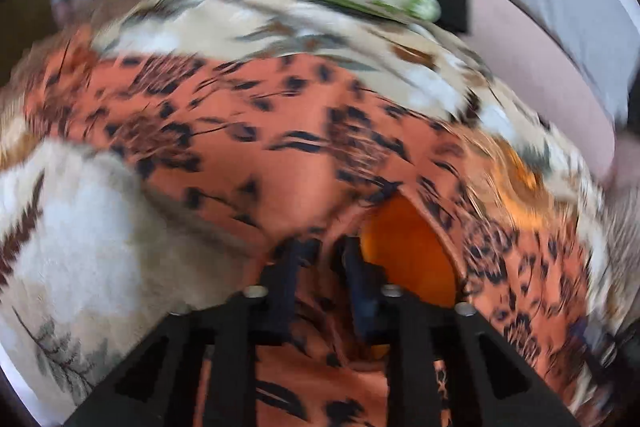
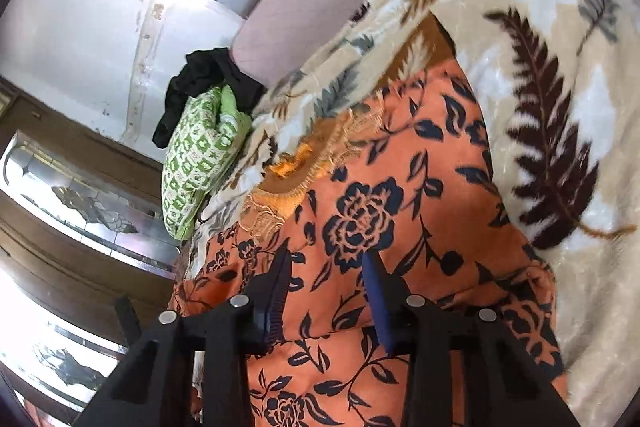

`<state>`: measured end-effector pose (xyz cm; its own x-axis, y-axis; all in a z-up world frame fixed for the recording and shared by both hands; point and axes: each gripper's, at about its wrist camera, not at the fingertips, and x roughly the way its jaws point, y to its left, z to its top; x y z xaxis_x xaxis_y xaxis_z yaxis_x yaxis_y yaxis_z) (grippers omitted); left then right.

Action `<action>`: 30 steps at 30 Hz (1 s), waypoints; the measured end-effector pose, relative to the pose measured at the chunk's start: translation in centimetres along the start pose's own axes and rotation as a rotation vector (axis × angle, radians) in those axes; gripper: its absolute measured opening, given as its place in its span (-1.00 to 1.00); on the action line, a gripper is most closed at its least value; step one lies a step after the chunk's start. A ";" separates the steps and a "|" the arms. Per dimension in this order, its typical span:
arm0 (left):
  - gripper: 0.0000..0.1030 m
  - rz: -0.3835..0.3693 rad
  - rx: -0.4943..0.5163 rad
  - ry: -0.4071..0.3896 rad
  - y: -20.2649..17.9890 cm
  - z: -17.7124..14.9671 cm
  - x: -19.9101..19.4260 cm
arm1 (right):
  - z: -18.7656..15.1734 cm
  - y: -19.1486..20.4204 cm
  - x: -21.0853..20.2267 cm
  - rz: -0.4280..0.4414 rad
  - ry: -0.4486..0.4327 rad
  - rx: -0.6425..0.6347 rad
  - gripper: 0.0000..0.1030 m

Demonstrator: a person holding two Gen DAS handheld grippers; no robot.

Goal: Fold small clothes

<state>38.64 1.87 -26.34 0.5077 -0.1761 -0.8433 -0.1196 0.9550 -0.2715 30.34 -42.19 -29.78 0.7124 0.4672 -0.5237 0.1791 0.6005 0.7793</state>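
Garment: I am seeing the orange floral top [image 2: 384,195] lying spread on the leaf-print blanket [image 2: 560,75], its embroidered neckline toward the pillows.
Left gripper [image 1: 322,259]: I am pinching a raised fold of the top near its neck opening; fingers narrow, cloth between them; view blurred.
Right gripper [image 2: 326,267]: fingers standing partly apart over the top; I cannot tell whether they are pressing on cloth.
Beyond: green patterned cloth [image 2: 200,155] and black garment [image 2: 200,79] are lying together at the blanket's far edge.
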 end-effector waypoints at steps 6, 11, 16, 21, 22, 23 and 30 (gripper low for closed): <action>-0.57 -0.161 -0.206 0.015 4.7 1.1 -1.0 | -0.9 -1.2 2.4 -0.111 0.082 0.012 -0.27; -0.43 -0.085 -0.293 -0.039 8.6 2.3 -2.4 | -1.4 -0.4 2.4 -0.161 0.073 -0.059 -0.26; -0.25 0.060 -0.443 -0.163 13.8 2.5 -5.3 | -1.5 -0.4 2.2 -0.158 0.063 -0.047 -0.26; 0.00 0.129 -0.565 -0.240 18.3 3.1 -7.3 | -3.0 3.8 1.6 -0.129 0.038 -0.230 -0.27; 0.00 0.133 -0.588 -0.245 19.0 3.1 -7.4 | -3.5 5.4 2.0 -0.091 0.052 -0.263 -0.27; 0.00 0.129 -0.613 -0.249 19.9 3.2 -7.5 | -4.0 6.7 2.5 -0.069 0.068 -0.283 -0.27; -0.01 0.027 -0.744 -0.214 23.6 3.5 -6.3 | -8.3 18.0 13.3 0.066 0.239 -0.355 -0.27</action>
<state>35.62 26.39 -25.76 0.6409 -0.0329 -0.7669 -0.6378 0.5333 -0.5558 37.41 -19.76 -25.63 0.5300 0.6242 -0.5740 -0.1360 0.7307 0.6690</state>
